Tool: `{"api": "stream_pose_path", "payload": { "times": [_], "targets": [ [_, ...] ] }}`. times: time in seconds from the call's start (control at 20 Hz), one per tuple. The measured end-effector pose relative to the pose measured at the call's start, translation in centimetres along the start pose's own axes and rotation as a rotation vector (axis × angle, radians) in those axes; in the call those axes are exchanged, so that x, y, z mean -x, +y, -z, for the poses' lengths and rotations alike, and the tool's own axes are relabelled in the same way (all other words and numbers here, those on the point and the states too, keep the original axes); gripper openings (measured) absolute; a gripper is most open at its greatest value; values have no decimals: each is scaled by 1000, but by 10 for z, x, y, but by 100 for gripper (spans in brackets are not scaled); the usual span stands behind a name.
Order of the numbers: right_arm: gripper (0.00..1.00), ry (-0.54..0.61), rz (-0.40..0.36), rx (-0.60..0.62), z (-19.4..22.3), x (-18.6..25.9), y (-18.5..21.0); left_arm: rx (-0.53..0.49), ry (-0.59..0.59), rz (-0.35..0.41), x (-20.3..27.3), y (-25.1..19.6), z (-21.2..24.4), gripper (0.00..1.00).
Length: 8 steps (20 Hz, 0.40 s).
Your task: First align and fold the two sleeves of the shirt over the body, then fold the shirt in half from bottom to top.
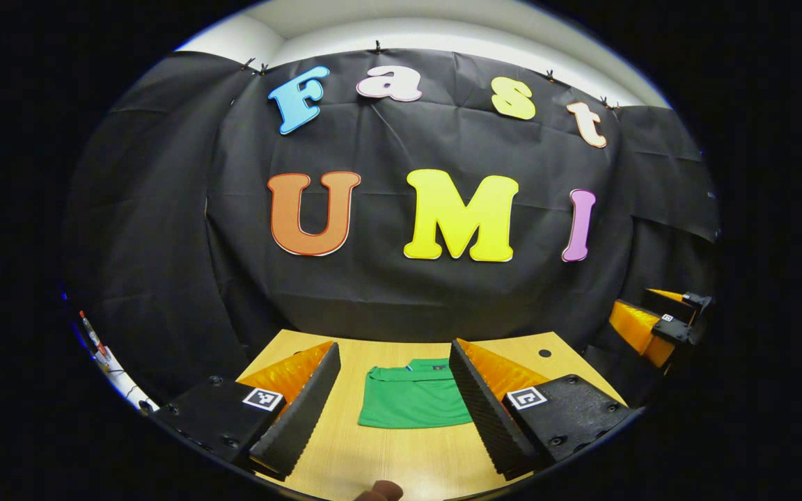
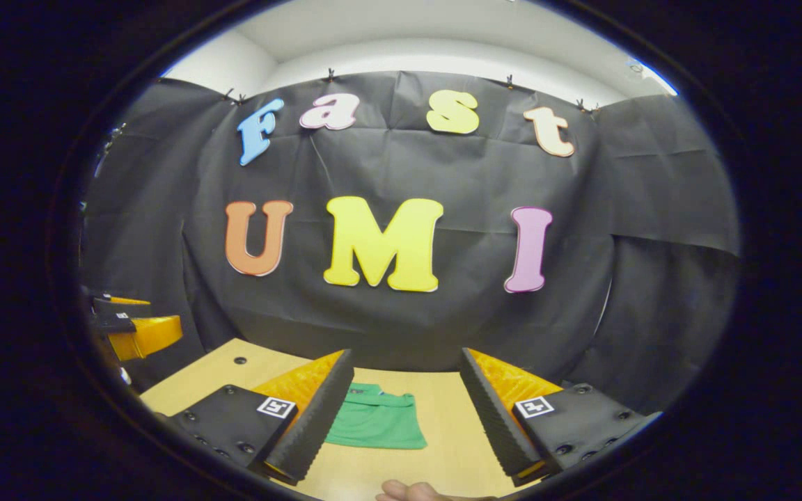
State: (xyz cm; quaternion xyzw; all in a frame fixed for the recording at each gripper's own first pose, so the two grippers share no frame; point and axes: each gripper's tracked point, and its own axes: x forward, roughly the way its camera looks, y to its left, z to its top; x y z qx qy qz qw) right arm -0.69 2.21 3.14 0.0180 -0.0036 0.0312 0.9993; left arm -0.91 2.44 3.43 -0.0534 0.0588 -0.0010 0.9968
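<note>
left hand-held gripper (image 1: 394, 410) open | right hand-held gripper (image 2: 406, 410) open | shirt (image 1: 415, 400) folded on table (image 1: 373, 452)

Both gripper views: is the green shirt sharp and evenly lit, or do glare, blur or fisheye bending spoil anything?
Left gripper view: the shirt is sharp and evenly lit, without glare; the table edges bow from fisheye. Right gripper view: the shirt is clear but partly hidden behind one of the right gripper's fingers; the rim is dim and curved.

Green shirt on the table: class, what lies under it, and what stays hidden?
The green shirt lies folded flat on the wooden table, which shows bare around it. The tabletop beneath it and the shirt's inner layers are covered.
</note>
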Motion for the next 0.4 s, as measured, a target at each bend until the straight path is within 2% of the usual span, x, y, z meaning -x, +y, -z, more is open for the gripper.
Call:
{"api": "stream_pose_path", "payload": {
  "times": [0.15, 0.25, 0.3, 0.35, 0.4],
  "targets": [
    [94, -5, -20, 32, 11, 13, 24, -35, -38, 6, 12, -2, -4, 100],
    [94, 11, -60, 33, 13, 17, 39, -46, -49, 9, 12, -4, -3, 100],
    [94, 16, -70, 42, 14, 18, 43, -42, -45, 13, 12, -4, 0, 94],
    [94, 18, -76, 55, 13, 16, 44, -38, -36, 14, 13, -4, 2, 94],
    [94, 18, -87, 60, 13, 17, 48, -39, -24, 9, 13, -2, 5, 100]
  ]
}}
